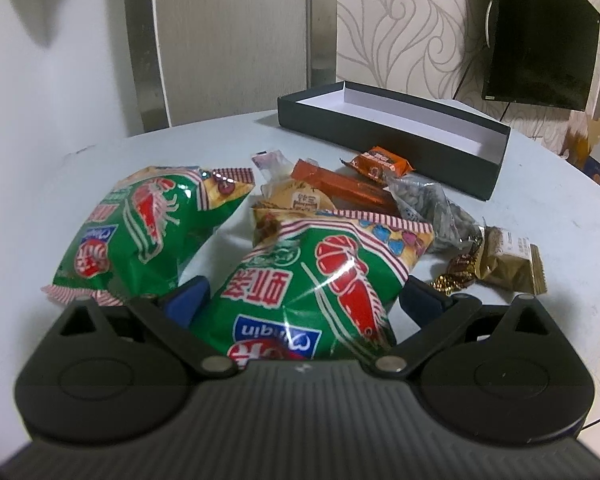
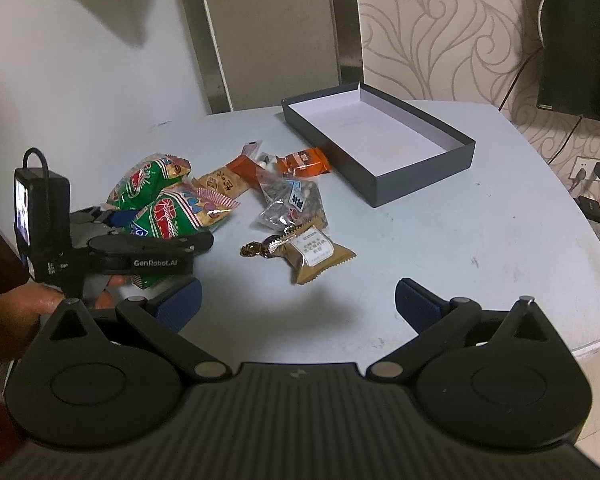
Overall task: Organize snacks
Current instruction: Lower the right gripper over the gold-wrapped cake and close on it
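Observation:
A green shrimp-cracker bag [image 1: 312, 284] lies between the fingers of my left gripper [image 1: 304, 304]; the jaws stand wide and straddle it, with gaps at both sides. It shows in the right wrist view [image 2: 172, 216] with the left gripper [image 2: 156, 236] around it. A second green bag [image 1: 140, 228] lies to its left. Small snacks sit behind: an orange bar [image 1: 340, 188], an orange packet [image 1: 380, 164], a seed bag [image 1: 436, 212], a gold packet [image 1: 508, 264]. The open dark box [image 1: 400, 128] stands at the back. My right gripper [image 2: 298, 304] is open and empty above the table front.
The round pale table [image 2: 480, 240] ends near the wall at the back and at the right. A black screen [image 1: 540, 32] hangs on the patterned wall. Cables and plugs [image 2: 592, 184] lie at the far right.

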A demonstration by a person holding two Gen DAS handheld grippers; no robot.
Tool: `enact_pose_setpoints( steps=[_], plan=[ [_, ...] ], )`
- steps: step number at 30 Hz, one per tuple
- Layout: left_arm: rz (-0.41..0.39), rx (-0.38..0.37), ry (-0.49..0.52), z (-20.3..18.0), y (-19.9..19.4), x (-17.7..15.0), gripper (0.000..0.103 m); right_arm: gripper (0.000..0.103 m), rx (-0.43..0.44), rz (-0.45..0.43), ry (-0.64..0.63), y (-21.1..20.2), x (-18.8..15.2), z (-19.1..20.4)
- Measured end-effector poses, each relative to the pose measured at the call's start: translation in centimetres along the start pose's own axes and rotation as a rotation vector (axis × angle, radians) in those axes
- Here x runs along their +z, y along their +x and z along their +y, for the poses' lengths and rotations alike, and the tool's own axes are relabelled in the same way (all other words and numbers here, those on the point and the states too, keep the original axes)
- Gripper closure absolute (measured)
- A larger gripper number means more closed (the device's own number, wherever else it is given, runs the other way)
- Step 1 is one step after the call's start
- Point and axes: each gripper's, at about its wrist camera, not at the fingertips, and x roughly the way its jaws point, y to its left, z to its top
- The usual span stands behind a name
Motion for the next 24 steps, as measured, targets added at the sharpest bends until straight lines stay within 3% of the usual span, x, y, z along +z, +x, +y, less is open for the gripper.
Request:
enact_pose_setpoints(
  steps=[6, 8, 10, 12, 24],
  plan=[
    [-0.015, -0.013, 0.075, -1.2, -0.1, 0.0, 0.029, 0.001, -0.003, 0.012, -0.044, 0.9, 0.0, -0.4],
    [-0.016, -0.022, 0.074, -1.3, -0.5, 0.0, 0.033, 0.011, -0.005, 0.016, -0.068, 1.6, 0.1, -0.5],
    [-0.013, -0.028, 0.066, -1.1, -0.7, 0.1, 0.034, 0.027, -0.001, 0.026, -0.089, 2.6, 0.5, -0.8],
    [-0.017, -0.025, 0.057, -1.0, -1.2, 0.2, 0.035, 0.032, 0.005, 0.045, -0.106, 3.8, 0.8, -1.1],
    [-0.045, 0.004, -0.007, -0.1, -4.0, 0.7, 0.036, 0.036, 0.017, 0.078, -0.378, 11.4, 2.7, 0.1]
  ],
)
